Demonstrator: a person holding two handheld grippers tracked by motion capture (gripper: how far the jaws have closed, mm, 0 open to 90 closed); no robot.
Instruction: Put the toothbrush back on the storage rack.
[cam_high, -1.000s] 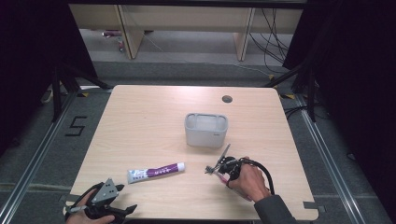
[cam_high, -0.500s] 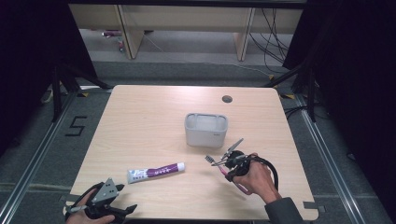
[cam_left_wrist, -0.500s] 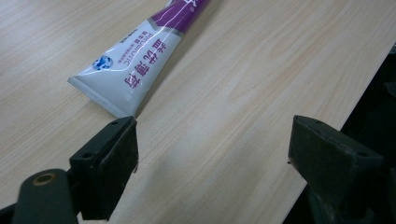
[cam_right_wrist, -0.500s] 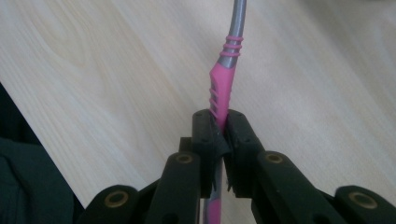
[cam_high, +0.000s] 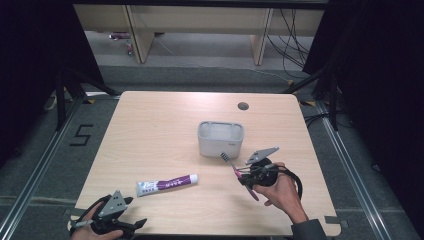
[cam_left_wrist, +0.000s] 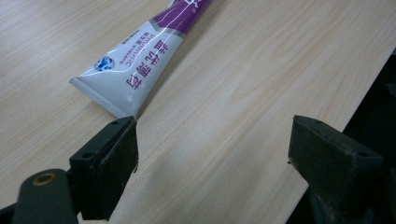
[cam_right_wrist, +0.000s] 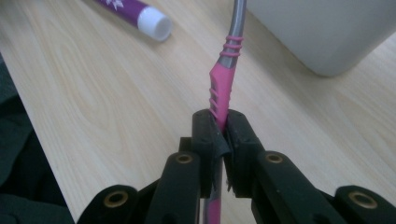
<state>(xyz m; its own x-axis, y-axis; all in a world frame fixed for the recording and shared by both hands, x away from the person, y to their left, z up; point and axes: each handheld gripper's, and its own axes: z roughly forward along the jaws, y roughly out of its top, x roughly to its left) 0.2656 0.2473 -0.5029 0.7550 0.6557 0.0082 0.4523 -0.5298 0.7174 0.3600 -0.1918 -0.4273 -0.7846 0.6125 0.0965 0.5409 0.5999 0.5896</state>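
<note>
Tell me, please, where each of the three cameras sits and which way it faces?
High view: above the person's side, looking forward and down on the table; both hands show, right tool holding the toothbrush.
Left gripper view: on the left tool, along open jaws toward the toothpaste tube.
Right gripper view: on the right tool, jaws clamping the toothbrush, grey holder ahead.
All three views show the tube.

Pink-and-grey toothbrush (cam_right_wrist: 223, 79), purple-white toothpaste tube (cam_high: 166, 184)
</note>
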